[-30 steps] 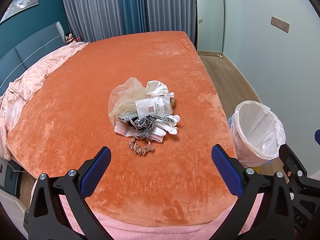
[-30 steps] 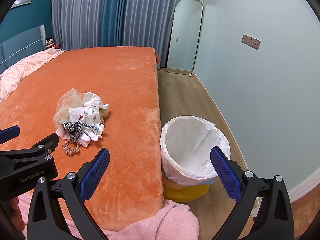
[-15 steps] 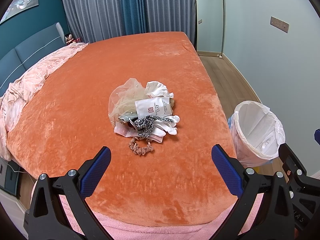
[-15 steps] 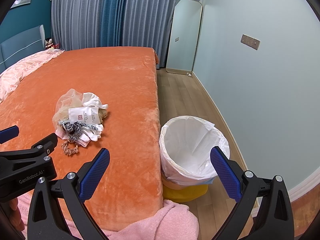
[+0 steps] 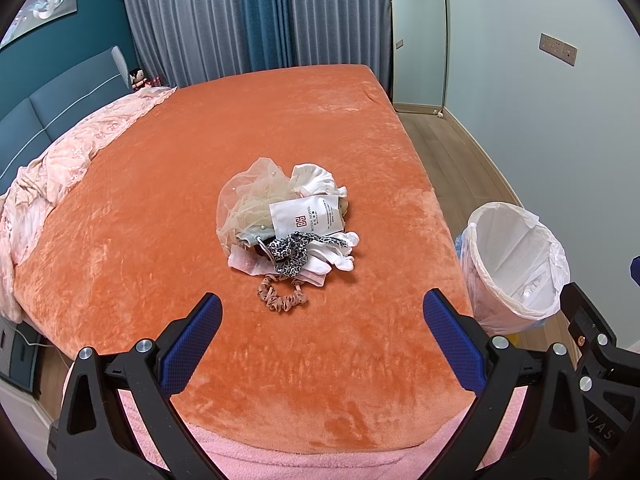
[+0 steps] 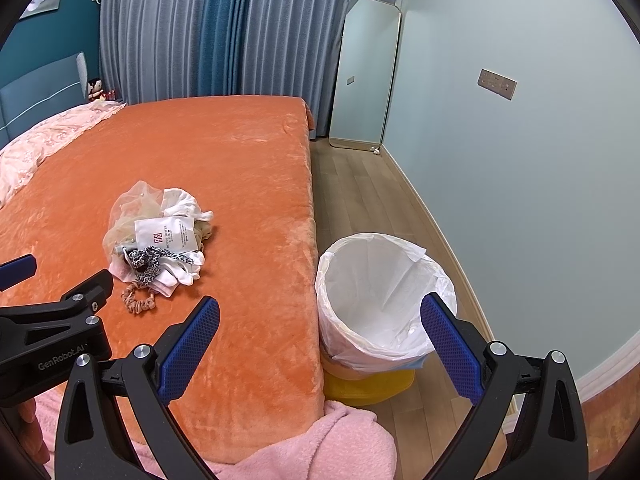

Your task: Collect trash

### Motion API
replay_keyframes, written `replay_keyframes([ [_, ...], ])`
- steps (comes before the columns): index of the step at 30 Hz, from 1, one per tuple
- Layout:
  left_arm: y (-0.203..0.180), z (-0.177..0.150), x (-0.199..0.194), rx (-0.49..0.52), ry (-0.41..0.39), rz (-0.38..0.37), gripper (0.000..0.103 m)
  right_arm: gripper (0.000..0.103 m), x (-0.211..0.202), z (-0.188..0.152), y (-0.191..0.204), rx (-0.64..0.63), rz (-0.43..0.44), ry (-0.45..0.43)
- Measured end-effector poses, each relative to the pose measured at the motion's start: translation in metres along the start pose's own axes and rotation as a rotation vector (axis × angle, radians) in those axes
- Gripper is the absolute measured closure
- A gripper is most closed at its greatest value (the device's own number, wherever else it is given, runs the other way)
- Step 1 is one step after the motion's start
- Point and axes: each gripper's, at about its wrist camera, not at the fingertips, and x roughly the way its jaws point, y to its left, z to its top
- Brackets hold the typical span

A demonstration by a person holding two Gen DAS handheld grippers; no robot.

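A small heap of trash (image 5: 286, 220) (image 6: 158, 236) lies in the middle of the orange bed: a beige net, white crumpled cloths, a white hotel packet (image 5: 306, 218), a leopard-print strip and a pink scrunchie (image 5: 282, 294) at its near edge. A bin lined with a white bag (image 5: 514, 268) (image 6: 380, 296) stands on the floor at the bed's right side. My left gripper (image 5: 322, 338) is open, low over the bed's near end, short of the heap. My right gripper (image 6: 320, 340) is open above the bed's corner and the bin. Both hold nothing.
The orange blanket (image 5: 200, 184) covers the bed, with a pink quilt (image 5: 60, 156) bunched at the left and pink fleece (image 6: 340, 440) at the near edge. A standing mirror (image 6: 362, 72) leans at the back wall. Wooden floor (image 6: 360, 196) runs along the right.
The right wrist view has drifted slightly; the heap sits a little further left in it. The left gripper and all objects stay as they were.
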Motion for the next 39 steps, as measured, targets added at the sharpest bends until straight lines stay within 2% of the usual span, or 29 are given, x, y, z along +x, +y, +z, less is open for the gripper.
replay_keyframes([
  [15,-0.001,0.002,0.005,0.019,0.003,-0.009,0.007,0.007,-0.004,-0.003,0.005,0.039,0.004,-0.035],
  [23,0.014,0.001,0.021,0.006,0.007,-0.033,0.007,0.007,0.001,-0.007,0.018,0.051,0.004,-0.06],
  [29,0.036,0.003,0.04,-0.003,0.005,-0.031,0.007,0.007,0.017,-0.007,0.04,0.023,0.029,-0.042],
  [34,0.068,0.005,0.06,-0.049,0.007,-0.022,0.007,0.007,0.037,-0.002,0.061,0.005,0.069,-0.017],
  [39,0.103,0.001,0.088,-0.101,0.051,0.005,0.007,0.007,0.061,-0.002,0.086,-0.01,0.106,0.015],
])
